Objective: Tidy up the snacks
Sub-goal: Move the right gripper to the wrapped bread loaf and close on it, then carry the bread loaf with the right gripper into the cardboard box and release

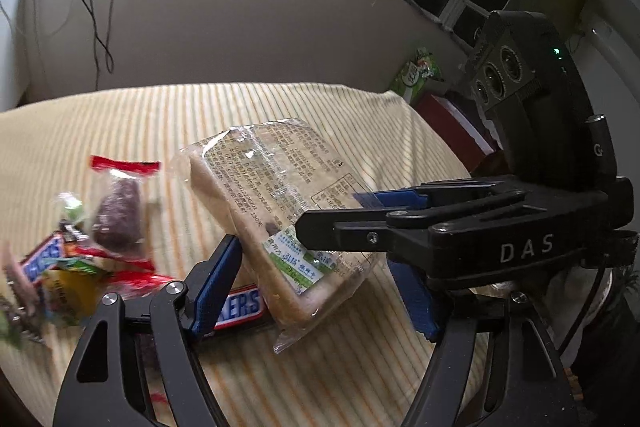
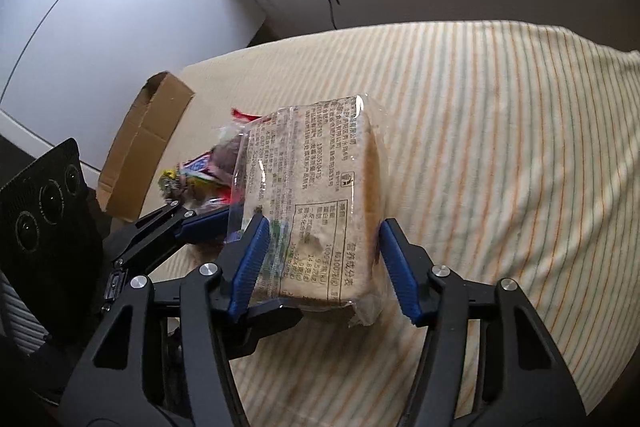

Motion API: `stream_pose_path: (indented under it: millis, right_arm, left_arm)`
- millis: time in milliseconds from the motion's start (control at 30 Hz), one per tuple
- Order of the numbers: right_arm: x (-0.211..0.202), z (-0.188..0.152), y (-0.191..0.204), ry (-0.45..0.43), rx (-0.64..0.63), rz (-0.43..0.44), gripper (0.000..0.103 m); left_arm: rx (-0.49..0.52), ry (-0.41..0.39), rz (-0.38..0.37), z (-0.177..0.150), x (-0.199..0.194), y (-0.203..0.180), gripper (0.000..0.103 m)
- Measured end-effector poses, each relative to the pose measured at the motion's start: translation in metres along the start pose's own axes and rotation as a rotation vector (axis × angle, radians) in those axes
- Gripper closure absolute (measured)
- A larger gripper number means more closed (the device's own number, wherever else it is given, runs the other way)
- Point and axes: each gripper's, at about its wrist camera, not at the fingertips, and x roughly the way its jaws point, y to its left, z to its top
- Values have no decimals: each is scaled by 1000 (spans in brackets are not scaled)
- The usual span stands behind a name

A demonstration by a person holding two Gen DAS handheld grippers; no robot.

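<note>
A clear-wrapped bread package [image 1: 280, 187] lies tilted on the striped cloth [image 1: 160, 119], its near end propped on other snacks. My right gripper [image 2: 322, 259] has a blue pad against each long side of the bread package [image 2: 320, 187] and is shut on it; in the left wrist view the right gripper [image 1: 330, 213] comes in from the right. My left gripper [image 1: 316, 295] stands open around the package's near end, its right pad clear of the wrap. To the left are a Snickers bar [image 1: 240, 307] and a pile of small wrapped snacks [image 1: 80, 259].
An open cardboard box [image 2: 144, 147] sits at the cloth's left edge beyond the snack pile [image 2: 200, 171]. A green packet [image 1: 416, 75] and a red box [image 1: 448, 123] stand off the cloth at the far right. Cables hang down the wall behind.
</note>
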Motion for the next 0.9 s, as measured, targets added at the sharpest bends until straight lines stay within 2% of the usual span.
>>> stream_pose_path:
  millis: [367,900]
  right_arm:
    - [1,8,79,-41,-116,31,43]
    - [41,32,190,-16,-278,144,43]
  left_arm:
    - [-2,-127,96,-13,-62,20,29]
    - [-92,-262,269,-37,-151,78,29]
